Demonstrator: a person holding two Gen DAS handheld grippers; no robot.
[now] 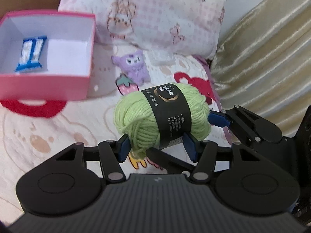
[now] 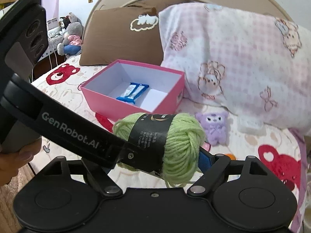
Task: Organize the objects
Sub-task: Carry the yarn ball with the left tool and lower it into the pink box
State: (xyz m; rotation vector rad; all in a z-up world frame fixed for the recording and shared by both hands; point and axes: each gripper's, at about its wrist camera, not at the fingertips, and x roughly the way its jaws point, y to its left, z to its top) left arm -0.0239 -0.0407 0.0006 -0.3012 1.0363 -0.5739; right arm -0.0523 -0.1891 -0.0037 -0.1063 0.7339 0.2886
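Observation:
A green yarn ball [image 1: 161, 114] with a black paper band is held above the bed by both grippers. My left gripper [image 1: 157, 147] is shut on its lower part. My right gripper [image 2: 165, 155] is shut on the same yarn ball [image 2: 171, 141], and one of its blue fingertips [image 1: 217, 121] shows at the ball's right side in the left wrist view. The left gripper's arm [image 2: 77, 134] crosses the right wrist view. A pink open box [image 1: 46, 85] [image 2: 132, 104] holds a blue snack pack [image 1: 31, 54] [image 2: 134, 93].
A purple plush toy [image 1: 134, 68] [image 2: 213, 126] and a small clear plastic case [image 2: 250, 126] lie on the patterned bedsheet before a pink pillow [image 2: 233, 58]. A brown pillow [image 2: 124, 36] leans on the headboard. A gold curtain [image 1: 268, 54] hangs on the right.

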